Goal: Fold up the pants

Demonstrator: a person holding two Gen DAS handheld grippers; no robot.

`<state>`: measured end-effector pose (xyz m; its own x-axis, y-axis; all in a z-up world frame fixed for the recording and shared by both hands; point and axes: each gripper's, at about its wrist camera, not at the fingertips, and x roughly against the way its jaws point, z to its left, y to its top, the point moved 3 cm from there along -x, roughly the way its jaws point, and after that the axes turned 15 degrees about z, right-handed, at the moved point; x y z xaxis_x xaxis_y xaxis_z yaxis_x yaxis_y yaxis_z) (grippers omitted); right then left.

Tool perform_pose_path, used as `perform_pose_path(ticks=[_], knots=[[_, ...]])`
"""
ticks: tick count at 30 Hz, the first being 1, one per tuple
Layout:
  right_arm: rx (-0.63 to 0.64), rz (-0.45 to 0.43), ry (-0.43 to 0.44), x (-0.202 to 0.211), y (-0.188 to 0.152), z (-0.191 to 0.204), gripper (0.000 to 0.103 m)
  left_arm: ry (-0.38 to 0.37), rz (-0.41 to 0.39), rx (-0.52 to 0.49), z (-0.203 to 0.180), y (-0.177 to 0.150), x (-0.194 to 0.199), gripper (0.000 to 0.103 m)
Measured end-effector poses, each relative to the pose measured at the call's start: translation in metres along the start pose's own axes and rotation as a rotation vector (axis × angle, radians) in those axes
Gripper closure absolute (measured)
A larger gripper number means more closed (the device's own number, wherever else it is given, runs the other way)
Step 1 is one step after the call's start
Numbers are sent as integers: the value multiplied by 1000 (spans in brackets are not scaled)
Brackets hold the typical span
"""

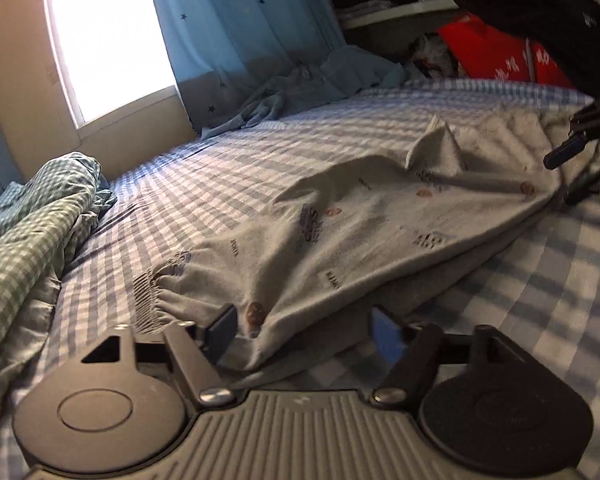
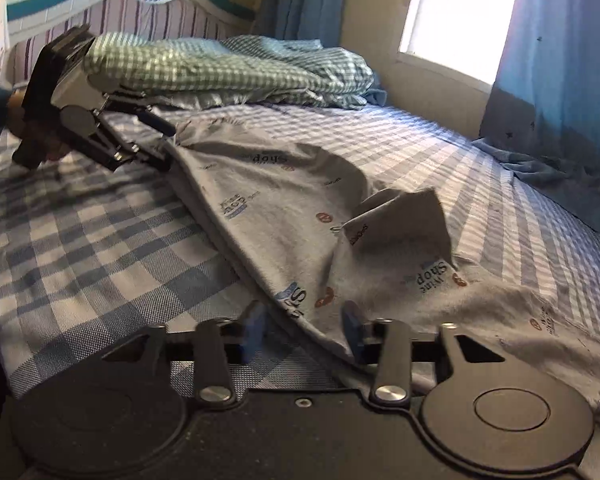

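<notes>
You are holding both the left gripper [image 1: 302, 330] and the right gripper [image 2: 302, 330] with jaws parted, unclamped, around the near edge of the grey printed pants [image 1: 364, 224] lying on the checked bed sheet [image 1: 540, 300].

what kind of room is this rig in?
Almost certainly a bedroom: a bed with a checked sheet, a headboard behind a rumpled gingham blanket, and a curtained window.

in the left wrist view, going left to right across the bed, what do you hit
green checked blanket → bare stretch of blue checked sheet → grey printed pants → right claw at the pants' far end.
</notes>
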<state>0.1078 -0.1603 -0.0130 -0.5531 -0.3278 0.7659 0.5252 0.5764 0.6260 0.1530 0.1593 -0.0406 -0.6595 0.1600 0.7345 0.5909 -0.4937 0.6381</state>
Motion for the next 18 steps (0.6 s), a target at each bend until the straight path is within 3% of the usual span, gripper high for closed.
perform_pose_path(ticks=[1,3,6,10,12,15,18], knots=[[-36,-20,-12,7,-5,-7,34,-24,-7,28,-8,3,3,16],[-107,-43,-29,20,-16,-24,28,-64,-24,79,-27,14,5,12],[-247,-64,-60,38,-38,-57,1,-105,-48,160,-61,32,2,4],[-411,-110,-130,66,-71,-104,1,-160,-27,281,-116,70,-12,1],[-480,-109,-159,75,-87,-130,1,-183,-29,291,-145,93,-19,1],[-558,-86,-188,82,-109,-171,1,-190,-33,196,-193,128,-32,1],[-628,-72,-187,84,-125,-216,1,-141,-18,55,-239,160,-49,1]])
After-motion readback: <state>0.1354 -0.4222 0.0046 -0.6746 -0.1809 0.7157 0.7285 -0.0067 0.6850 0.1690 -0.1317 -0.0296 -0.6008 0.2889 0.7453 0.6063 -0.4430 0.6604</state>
